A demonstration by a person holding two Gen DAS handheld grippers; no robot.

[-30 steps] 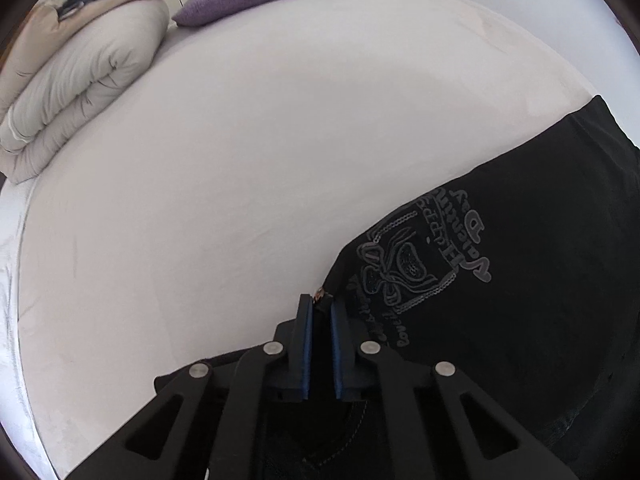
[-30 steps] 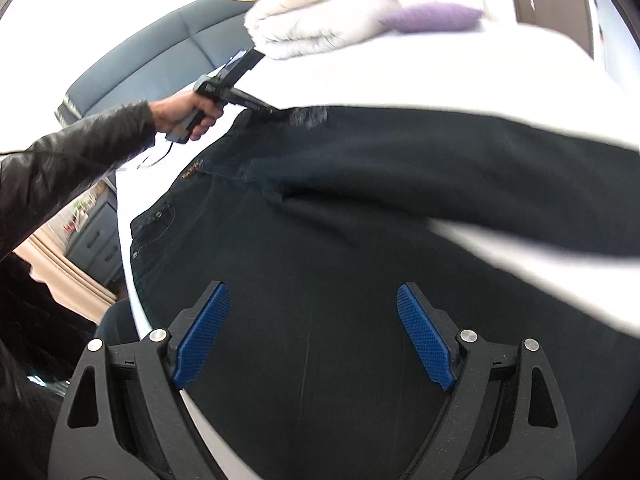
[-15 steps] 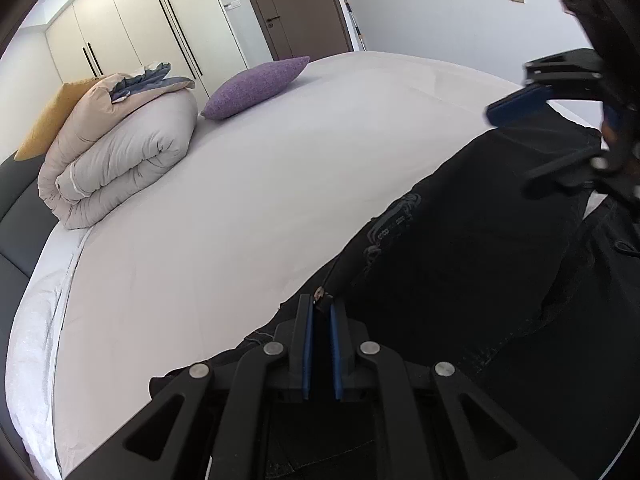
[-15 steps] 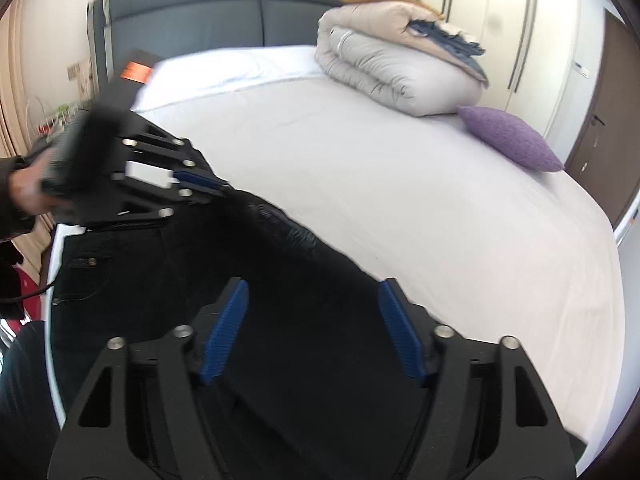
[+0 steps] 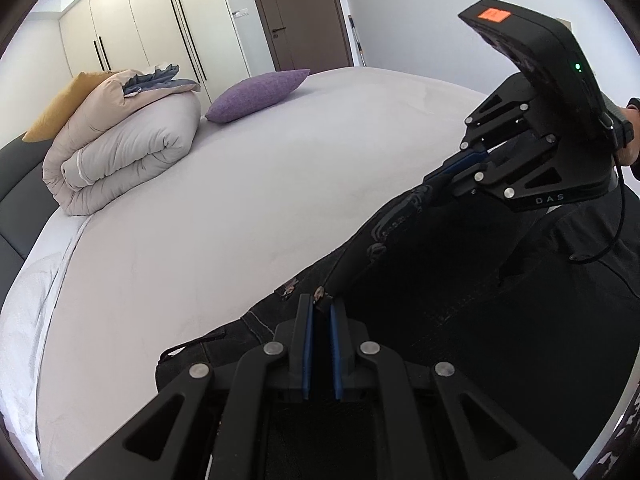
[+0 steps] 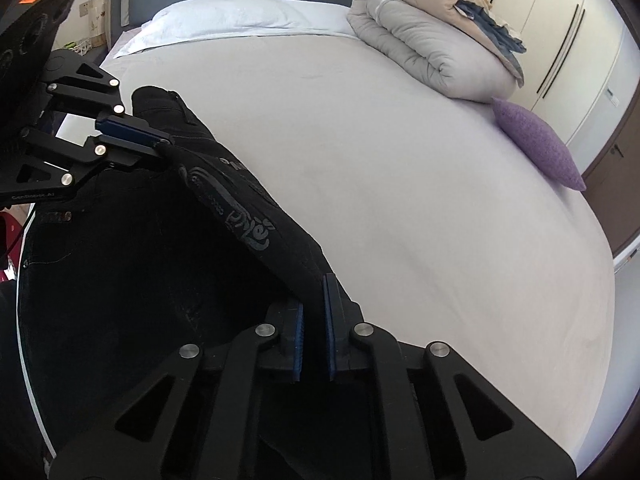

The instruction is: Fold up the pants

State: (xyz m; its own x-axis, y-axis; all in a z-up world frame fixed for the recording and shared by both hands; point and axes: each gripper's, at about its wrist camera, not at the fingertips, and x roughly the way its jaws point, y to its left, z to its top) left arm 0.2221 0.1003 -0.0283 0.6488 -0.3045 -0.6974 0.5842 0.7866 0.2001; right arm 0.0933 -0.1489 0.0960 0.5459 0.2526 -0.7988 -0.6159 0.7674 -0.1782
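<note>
The left tongs (image 5: 320, 312) are pressed together on the edge of the black pants (image 5: 480, 300). The right tongs (image 6: 314, 300) have just been closing and now pinch the same raised edge further along, near the grey print, with cloth between the pads. Between the two grips the denim stands up in a taut ridge, while the rest of the pants lies flat on the near part of the bed (image 6: 400, 160), apart from the rolled duvet (image 5: 120, 152) and purple cushion (image 5: 256, 94) at its far side. This looks like the start of a fold, with one layer lifted along its edge. Next, I'd say both hands must travel together, keeping the edge stretched, and lay it over the lower layer.
</note>
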